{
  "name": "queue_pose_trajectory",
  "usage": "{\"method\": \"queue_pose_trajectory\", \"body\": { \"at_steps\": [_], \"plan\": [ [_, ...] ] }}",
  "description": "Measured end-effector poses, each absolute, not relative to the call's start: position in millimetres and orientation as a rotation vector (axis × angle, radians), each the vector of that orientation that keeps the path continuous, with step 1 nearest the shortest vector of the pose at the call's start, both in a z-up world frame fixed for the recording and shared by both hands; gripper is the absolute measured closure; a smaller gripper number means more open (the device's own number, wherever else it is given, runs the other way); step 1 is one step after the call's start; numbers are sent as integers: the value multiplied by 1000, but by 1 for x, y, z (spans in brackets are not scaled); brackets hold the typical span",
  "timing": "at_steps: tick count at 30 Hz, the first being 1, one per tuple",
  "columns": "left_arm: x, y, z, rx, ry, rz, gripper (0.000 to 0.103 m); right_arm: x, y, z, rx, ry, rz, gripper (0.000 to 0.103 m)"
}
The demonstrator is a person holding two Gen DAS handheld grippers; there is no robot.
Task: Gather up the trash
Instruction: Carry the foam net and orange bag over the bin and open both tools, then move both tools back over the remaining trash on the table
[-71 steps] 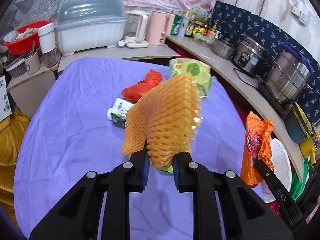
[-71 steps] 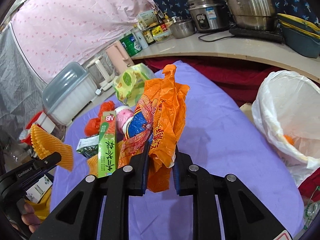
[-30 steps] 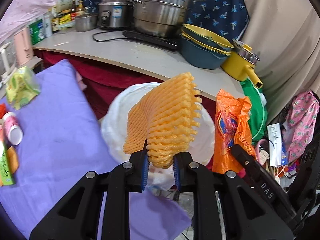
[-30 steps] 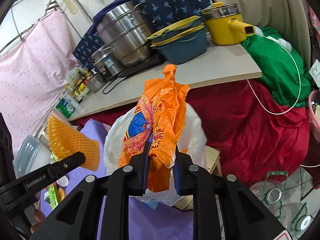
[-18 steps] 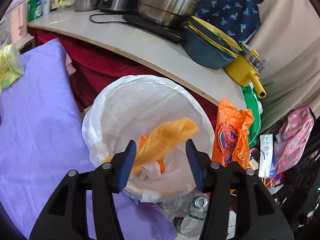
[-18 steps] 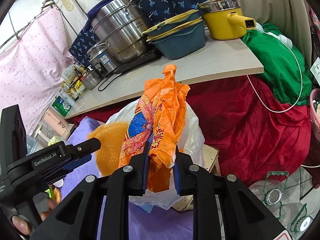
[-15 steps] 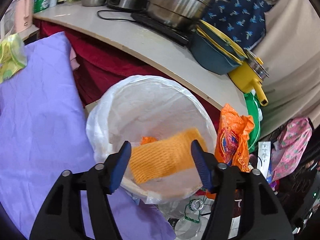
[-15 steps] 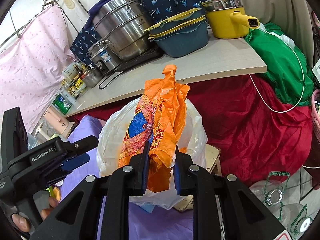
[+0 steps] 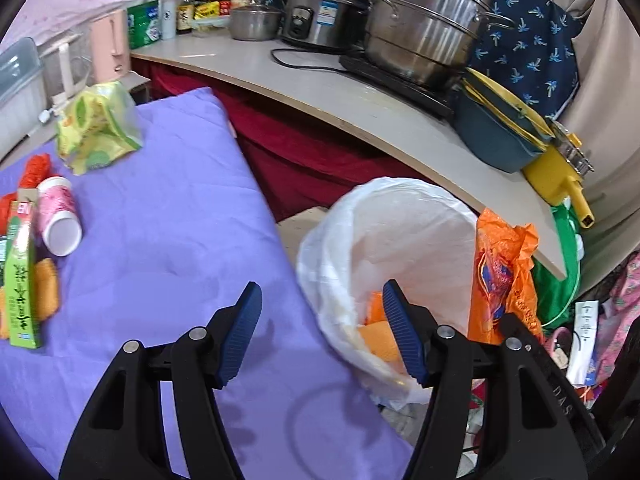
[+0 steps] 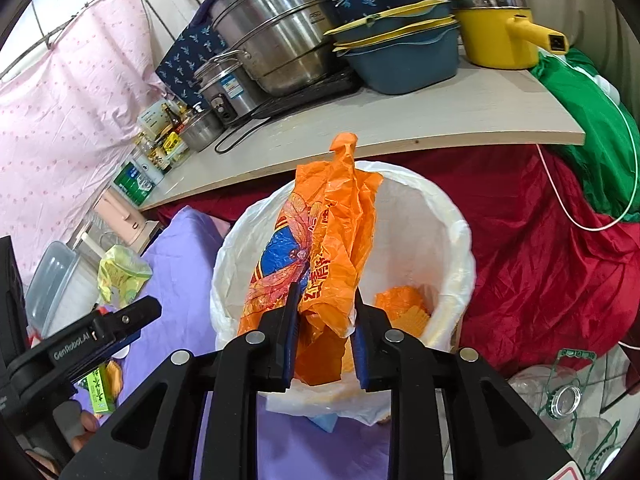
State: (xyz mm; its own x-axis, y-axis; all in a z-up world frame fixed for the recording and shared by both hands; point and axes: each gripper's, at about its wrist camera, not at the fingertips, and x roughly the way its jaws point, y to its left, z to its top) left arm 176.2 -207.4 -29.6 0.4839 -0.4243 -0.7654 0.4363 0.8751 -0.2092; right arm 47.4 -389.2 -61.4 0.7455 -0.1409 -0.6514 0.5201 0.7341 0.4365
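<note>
Overhead, crumpled orange printed bag (image 10: 320, 248), right gripper (image 10: 324, 340) opening around it, left gripper (image 9: 322, 328) wide.

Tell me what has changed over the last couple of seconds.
Both grippers swung from the purple table to the white-lined bin. The left gripper let go of the orange foam net, which dropped into the bin, and now stands open. The right gripper still has the orange plastic bag between its jaws, which are opening. The table trash stayed put.

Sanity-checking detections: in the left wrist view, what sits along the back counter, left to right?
Pink kettle → green packet → small steel bowl → rice cooker → big steel steamer pot → blue basins → yellow pot.
</note>
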Motion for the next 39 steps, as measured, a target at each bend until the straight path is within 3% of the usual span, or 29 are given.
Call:
{"method": "queue_pose_trajectory", "body": {
  "at_steps": [8,25,28,39],
  "plan": [
    [178,-183,-31,74,895,-430,43,62,-376,-56,630,622,-398,56],
    [172,-116,-25,74,863,-305,37,77,-316,-30,579,618,-293,51],
    [171,-97,-24,64,854,-265,27,82,-299,-26,559,625,-266,50],
    [178,-28,-24,24,859,-141,26,105,-244,-19,497,656,-165,50]
  ]
}}
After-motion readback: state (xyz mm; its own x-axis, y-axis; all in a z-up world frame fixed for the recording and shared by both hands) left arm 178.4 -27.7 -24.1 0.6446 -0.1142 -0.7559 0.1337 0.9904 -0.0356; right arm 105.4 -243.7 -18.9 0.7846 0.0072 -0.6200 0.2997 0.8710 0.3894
